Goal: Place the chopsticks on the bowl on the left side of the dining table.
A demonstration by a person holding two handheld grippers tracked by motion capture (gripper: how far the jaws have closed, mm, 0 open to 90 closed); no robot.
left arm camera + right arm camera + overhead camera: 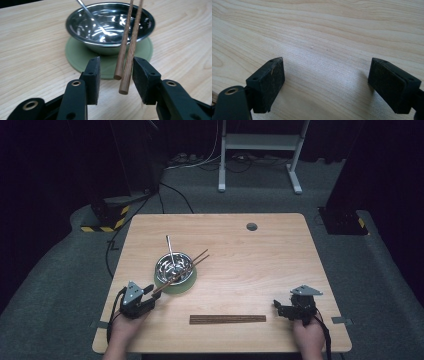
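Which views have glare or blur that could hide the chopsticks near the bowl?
Left gripper view: bright glare streaks inside the shiny round steel bowl, yet the two brown wooden chopsticks stay sharp. High view: dark surroundings, evenly lit light wooden table, bowl small with mild sparkle. Right gripper view: soft shadows under the jaws, far wood grain slightly blurred.

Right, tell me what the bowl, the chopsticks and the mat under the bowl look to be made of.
Bowl: metal, probably stainless steel, polished; it throws bright mirror-like reflections. Chopsticks: wood by the look, brown and matte, with lengthwise grain lines and round cut ends. Mat: pale green, smooth and dull, with no weave; perhaps silicone or plastic, hard to say which.
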